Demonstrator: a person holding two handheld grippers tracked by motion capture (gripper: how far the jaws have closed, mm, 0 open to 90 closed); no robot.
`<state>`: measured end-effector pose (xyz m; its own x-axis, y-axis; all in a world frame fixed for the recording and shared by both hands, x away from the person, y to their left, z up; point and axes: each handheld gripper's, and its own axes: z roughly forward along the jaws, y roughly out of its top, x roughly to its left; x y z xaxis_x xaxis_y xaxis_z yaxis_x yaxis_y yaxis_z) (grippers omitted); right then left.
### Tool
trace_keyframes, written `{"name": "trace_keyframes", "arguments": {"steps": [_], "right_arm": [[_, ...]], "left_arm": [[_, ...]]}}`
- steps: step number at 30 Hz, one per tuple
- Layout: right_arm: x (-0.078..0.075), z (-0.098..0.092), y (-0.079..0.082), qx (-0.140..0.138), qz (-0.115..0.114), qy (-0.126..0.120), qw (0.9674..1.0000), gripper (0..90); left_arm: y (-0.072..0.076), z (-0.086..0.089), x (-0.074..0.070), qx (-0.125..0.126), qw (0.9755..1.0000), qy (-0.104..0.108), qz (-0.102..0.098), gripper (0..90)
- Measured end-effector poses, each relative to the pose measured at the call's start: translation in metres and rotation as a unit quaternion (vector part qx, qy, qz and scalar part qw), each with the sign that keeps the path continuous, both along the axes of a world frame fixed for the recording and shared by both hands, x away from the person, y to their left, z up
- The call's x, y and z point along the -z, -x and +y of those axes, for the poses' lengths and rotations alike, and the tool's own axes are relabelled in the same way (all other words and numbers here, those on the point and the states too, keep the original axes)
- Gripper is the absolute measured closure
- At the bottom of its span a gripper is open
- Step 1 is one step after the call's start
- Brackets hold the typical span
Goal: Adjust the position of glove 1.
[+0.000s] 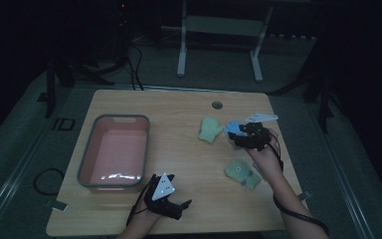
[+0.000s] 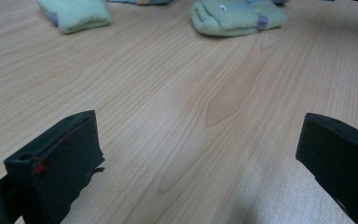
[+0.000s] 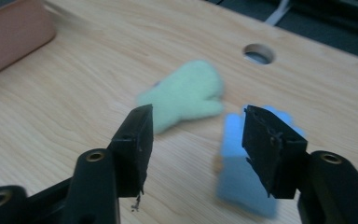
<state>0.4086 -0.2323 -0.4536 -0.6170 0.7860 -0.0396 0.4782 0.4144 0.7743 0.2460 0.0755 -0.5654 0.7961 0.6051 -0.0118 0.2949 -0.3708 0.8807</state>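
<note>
A pale green sock (image 1: 210, 130) (image 3: 186, 95) lies at the table's right middle, with a blue sock (image 1: 232, 127) (image 3: 235, 182) just to its right. My right gripper (image 1: 234, 137) (image 3: 196, 140) hovers over them, jaws apart; bare wood shows between the jaws and the blue sock lies under the right one. A folded green sock (image 1: 242, 173) (image 2: 235, 16) rests nearer the front. My left gripper (image 1: 178, 195) (image 2: 196, 154) sits low at the front edge, wide open with nothing in it, facing the socks.
A pink bin with a grey rim (image 1: 87, 149) (image 3: 9, 32) stands on the left of the wooden table. A round cable hole (image 1: 217, 105) (image 3: 258, 52) is near the far edge. A white desk frame (image 1: 181, 55) stands on the floor beyond.
</note>
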Motion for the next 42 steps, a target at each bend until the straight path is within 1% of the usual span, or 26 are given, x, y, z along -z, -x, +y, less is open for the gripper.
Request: {"name": "trace_keyframes", "arguments": {"steps": [2, 3, 5, 9, 11, 15, 17, 18, 19, 20, 22, 26, 28, 30, 32, 33, 34, 36, 37, 39, 42], "right_arm": [[0.002, 0.007, -0.006, -0.005, 0.003, 0.001, 1.0, 46.4], [0.004, 0.01, -0.008, -0.008, 0.005, 0.001, 1.0, 46.6], [0.006, 0.017, -0.012, -0.01, 0.002, 0.004, 0.9999, 49.2], [0.015, 0.03, -0.024, -0.02, 0.014, 0.008, 0.9997, 50.0], [0.021, 0.035, -0.03, -0.024, 0.023, 0.003, 0.9995, 50.6], [0.033, 0.044, -0.042, -0.02, 0.038, 0.005, 0.9991, 52.6], [0.039, 0.049, -0.048, -0.017, 0.04, 0.012, 0.999, 54.0], [0.039, 0.049, -0.048, -0.017, 0.04, 0.012, 0.999, 54.0], [0.042, 0.051, -0.051, -0.017, 0.04, 0.016, 0.9989, 54.1], [0.046, 0.055, -0.057, -0.013, 0.041, 0.021, 0.9988, 56.3], [0.049, 0.058, -0.062, -0.013, 0.046, 0.018, 0.9987, 57.0], [0.055, 0.065, -0.073, -0.007, 0.042, 0.036, 0.9985, 57.4], [0.058, 0.067, -0.078, 0.0, 0.05, 0.042, 0.9978, 56.4], [0.062, 0.069, -0.081, 0.01, 0.051, 0.042, 0.9978, 55.1], [0.067, 0.071, -0.084, 0.007, 0.052, 0.046, 0.9976, 53.8], [0.069, 0.073, -0.086, 0.009, 0.047, 0.05, 0.9976, 53.4], [0.071, 0.074, -0.087, 0.008, 0.047, 0.054, 0.9974, 53.3], [0.077, 0.077, -0.091, 0.013, 0.053, 0.074, 0.9958, 54.1], [0.079, 0.077, -0.093, 0.016, 0.06, 0.075, 0.9952, 54.5], [0.085, 0.077, -0.096, 0.015, 0.069, 0.069, 0.9951, 57.3], [0.088, 0.074, -0.098, 0.014, 0.081, 0.048, 0.9955, 63.5]], "left_arm": [[0.0, 0.0, 0.0, 0.001, 1.0, -0.001, 0.0, 0.1], [0.0, 0.0, 0.0, 0.002, 1.0, -0.001, 0.001, 0.1], [0.001, 0.0, 0.0, 0.003, 1.0, -0.001, 0.0, 0.1], [0.0, 0.0, 0.0, 0.005, 1.0, -0.001, 0.0, 0.1], [0.0, 0.0, 0.0, 0.006, 1.0, 0.001, 0.001, 0.1], [0.0, 0.001, 0.0, 0.007, 1.0, 0.002, 0.003, 0.1], [0.0, 0.001, 0.0, 0.007, 1.0, 0.003, 0.004, 0.1], [0.0, 0.001, 0.0, 0.007, 1.0, 0.003, 0.004, 0.1], [0.001, 0.002, 0.0, 0.007, 1.0, 0.003, 0.005, 0.1], [0.001, 0.002, 0.0, 0.007, 1.0, 0.003, 0.005, 0.1], [0.001, 0.002, 0.0, 0.008, 0.9999, 0.003, 0.006, 0.1], [0.001, 0.002, 0.0, 0.009, 0.9999, 0.003, 0.006, 0.1], [0.001, 0.002, 0.0, 0.009, 0.9999, 0.004, 0.006, 0.1], [0.001, 0.002, 0.0, 0.01, 0.9999, 0.003, 0.007, 0.1], [0.001, 0.001, 0.0, 0.011, 0.9999, 0.002, 0.007, 0.1], [0.001, 0.001, 0.0, 0.011, 0.9999, 0.001, 0.007, 0.1], [0.001, 0.001, 0.0, 0.012, 0.9999, 0.0, 0.007, 0.1], [0.0, 0.001, 0.0, 0.012, 0.9999, 0.001, 0.009, 0.1], [0.0, 0.001, 0.0, 0.012, 0.9999, 0.001, 0.009, 0.1], [0.0, 0.001, 0.0, 0.011, 0.9999, 0.003, 0.009, 0.1], [0.001, 0.001, 0.0, 0.011, 0.9999, 0.002, 0.007, 0.1]]}}
